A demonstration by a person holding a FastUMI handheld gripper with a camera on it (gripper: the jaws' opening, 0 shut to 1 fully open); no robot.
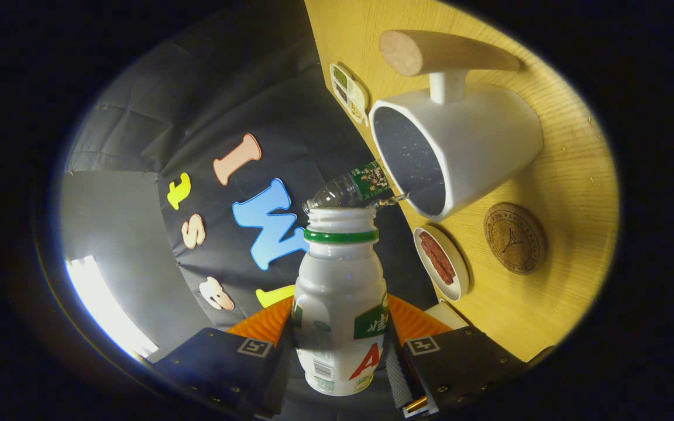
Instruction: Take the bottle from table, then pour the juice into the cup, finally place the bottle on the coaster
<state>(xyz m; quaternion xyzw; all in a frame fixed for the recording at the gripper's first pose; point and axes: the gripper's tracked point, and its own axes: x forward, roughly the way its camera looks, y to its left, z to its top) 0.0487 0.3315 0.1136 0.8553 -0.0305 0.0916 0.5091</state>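
My gripper (340,327) is shut on a white juice bottle (340,304) with a green neck ring and no cap; both orange fingers (416,321) press on its sides. The whole view is rolled sideways, so the bottle is tipped over. Its open mouth (341,215) sits just short of the rim of a white mug (460,149) with a wooden handle (442,52) on the yellow wooden table (571,175). The mug's inside looks dark. A round cork coaster (513,238) lies on the table beside the mug, beyond my fingers.
A clear plastic bottle (348,187) with a green label lies just beyond the juice bottle's mouth, next to the mug's rim. A small white dish (441,262) with red strips sits between mug and coaster. A white divided tray (348,93) sits farther back.
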